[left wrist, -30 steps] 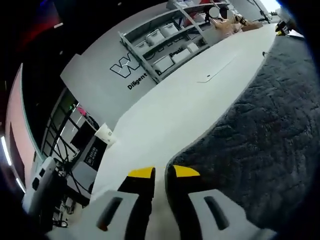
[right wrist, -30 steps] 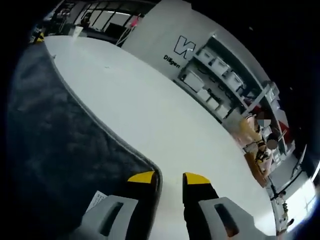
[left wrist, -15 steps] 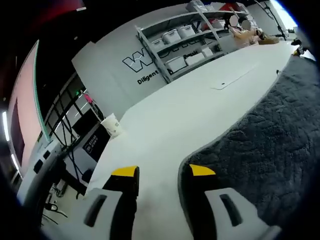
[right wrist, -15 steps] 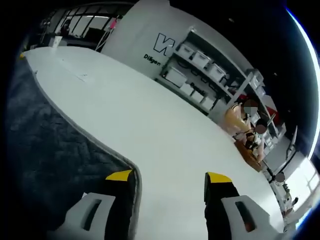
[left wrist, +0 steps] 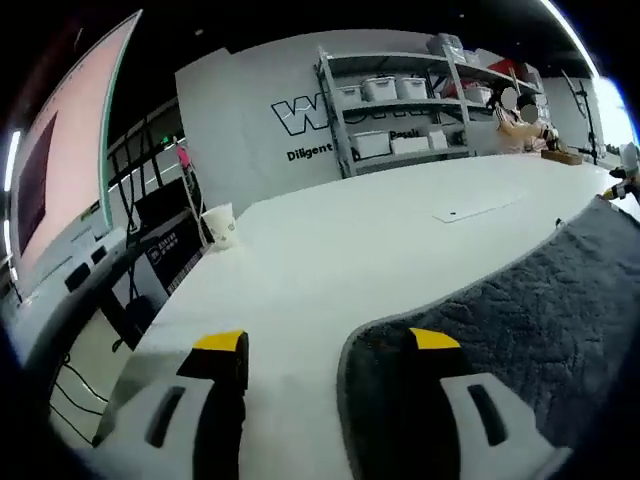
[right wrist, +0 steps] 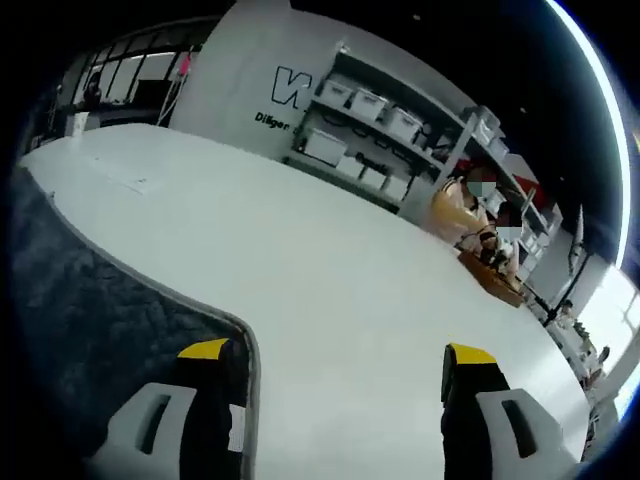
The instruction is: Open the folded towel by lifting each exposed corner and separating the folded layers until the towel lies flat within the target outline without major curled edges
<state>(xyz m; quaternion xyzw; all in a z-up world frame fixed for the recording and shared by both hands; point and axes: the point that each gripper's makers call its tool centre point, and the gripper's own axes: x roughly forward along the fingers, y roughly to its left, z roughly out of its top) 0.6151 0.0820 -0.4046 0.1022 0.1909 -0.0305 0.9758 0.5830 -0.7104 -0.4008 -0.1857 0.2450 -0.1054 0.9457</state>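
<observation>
The left gripper (left wrist: 325, 345) has its yellow-tipped jaws spread wide with nothing between them. A rounded corner of the dark grey towel (left wrist: 520, 310) lies right at its right-hand jaw, which sits over the towel's edge, while the other jaw stands over bare white table (left wrist: 330, 230). From that corner the towel's piped edge runs away up and to the right across the table.

The right gripper (right wrist: 337, 352) mirrors this. Its jaws are also wide apart and empty, the left-hand jaw over the towel's other near corner (right wrist: 225, 325), the right-hand jaw over bare table. Here the edge runs away up and to the left. So each gripper has a corner at its inner jaw, and neither is nearer than the other. A white tag (right wrist: 236, 428) shows by the right gripper's left-hand jaw.

Compared with a second ago, both pairs of jaws have opened from nearly closed to wide. Both cameras have levelled out. The towel seems to lie where it was. Beyond stand a paper cup (left wrist: 219, 225) and grey shelving with bins (left wrist: 400, 110).
</observation>
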